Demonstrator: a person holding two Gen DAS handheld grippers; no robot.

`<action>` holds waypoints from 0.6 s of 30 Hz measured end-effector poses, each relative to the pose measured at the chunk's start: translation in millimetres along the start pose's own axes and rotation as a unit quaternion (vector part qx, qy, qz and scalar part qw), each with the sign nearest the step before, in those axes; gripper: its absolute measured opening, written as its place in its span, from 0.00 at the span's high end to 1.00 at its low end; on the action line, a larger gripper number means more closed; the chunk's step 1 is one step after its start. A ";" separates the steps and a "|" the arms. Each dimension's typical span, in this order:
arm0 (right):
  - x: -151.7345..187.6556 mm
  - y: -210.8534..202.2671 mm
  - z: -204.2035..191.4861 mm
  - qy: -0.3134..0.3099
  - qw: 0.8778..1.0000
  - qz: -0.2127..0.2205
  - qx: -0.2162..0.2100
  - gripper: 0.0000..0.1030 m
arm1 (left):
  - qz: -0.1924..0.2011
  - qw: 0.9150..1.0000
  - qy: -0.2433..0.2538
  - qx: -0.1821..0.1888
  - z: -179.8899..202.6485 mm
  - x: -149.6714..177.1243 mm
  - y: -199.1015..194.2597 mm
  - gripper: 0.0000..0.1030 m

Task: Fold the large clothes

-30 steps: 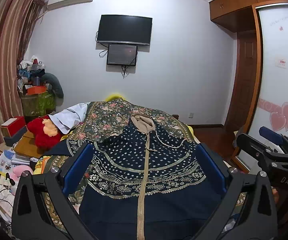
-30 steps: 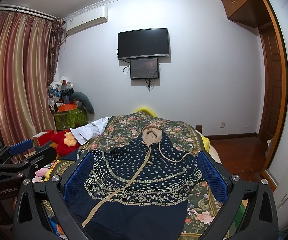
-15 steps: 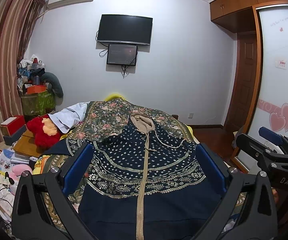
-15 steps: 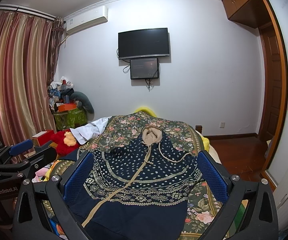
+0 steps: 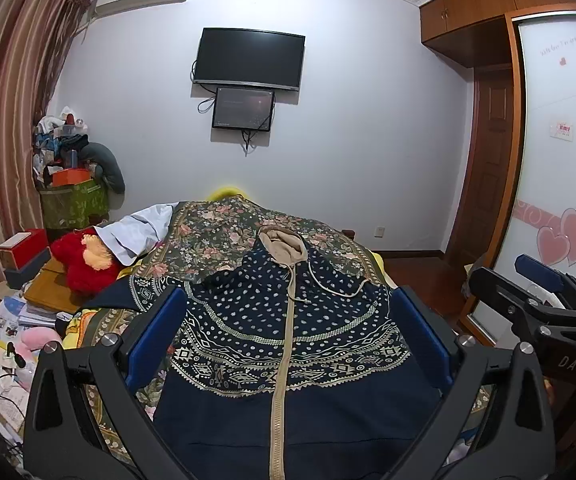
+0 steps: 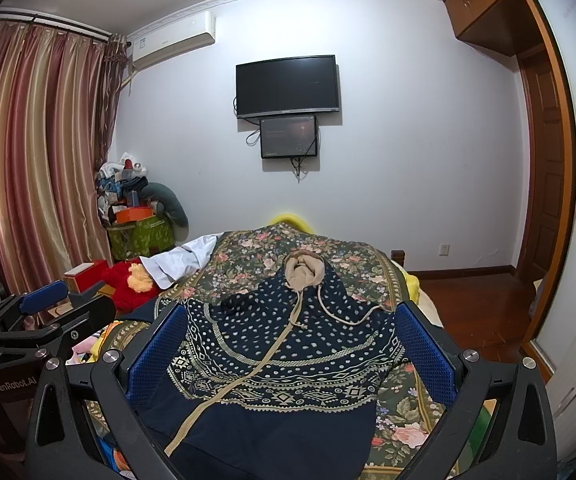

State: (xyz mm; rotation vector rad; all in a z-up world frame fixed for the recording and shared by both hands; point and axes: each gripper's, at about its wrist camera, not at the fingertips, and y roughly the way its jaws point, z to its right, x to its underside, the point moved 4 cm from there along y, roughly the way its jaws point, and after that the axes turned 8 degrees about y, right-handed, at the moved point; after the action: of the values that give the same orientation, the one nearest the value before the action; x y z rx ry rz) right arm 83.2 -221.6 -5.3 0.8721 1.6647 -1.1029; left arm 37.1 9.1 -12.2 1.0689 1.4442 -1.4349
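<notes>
Hoodie (image 5: 288,344) lies front-up and zipped on the floral bedspread (image 5: 223,236) of the bed, hood away (flat, presumably for folding), while left hand-held gripper (image 5: 288,344) and right hand-held gripper (image 6: 292,356) hover above, both spread wide, holding nothing, likely before first grasp.

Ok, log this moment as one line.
stage: pre-grasp | left tongs: open, empty | right tongs: open, empty | hooded jacket: flat on bed, unfolded

A: What fills the frame's centre?
B: A hooded jacket (image 5: 288,332) lying on a bedspread (image 5: 215,236).
A: And around it?
B: Plush toy (image 5: 83,260) at left; television (image 5: 249,58) on the wall above.
</notes>
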 end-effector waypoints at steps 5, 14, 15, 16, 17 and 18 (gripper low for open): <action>0.5 1.2 -1.0 -0.002 1.000 -0.002 0.000 0.00 | 0.000 1.000 -0.004 -0.001 -5.2 -1.7 4.9 0.00; -14.3 43.9 -9.1 -0.018 1.000 0.003 0.007 0.00 | -0.004 1.000 -0.004 -0.007 -43.3 -19.3 32.8 0.00; -16.2 51.5 -9.1 -0.017 1.000 0.002 0.006 0.00 | -0.008 1.000 -0.006 -0.009 -52.0 -22.2 39.6 0.00; -19.2 59.9 -8.8 -0.017 1.000 0.000 0.005 0.00 | -0.013 1.000 -0.008 -0.011 -60.4 -24.0 46.7 0.00; -21.7 70.7 -8.9 -0.016 1.000 -0.003 0.004 0.00 | -0.018 1.000 -0.008 -0.013 -67.8 -25.3 53.4 0.00; -24.1 79.0 -8.7 -0.016 1.000 -0.005 0.002 0.00 | -0.025 0.999 -0.009 -0.017 -76.9 -26.6 61.4 0.00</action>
State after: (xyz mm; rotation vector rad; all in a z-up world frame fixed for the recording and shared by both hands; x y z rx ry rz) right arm 159.0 -187.7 -3.1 0.8465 1.6427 -1.1224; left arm 104.9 84.9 -4.3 1.0027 1.4875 -1.4457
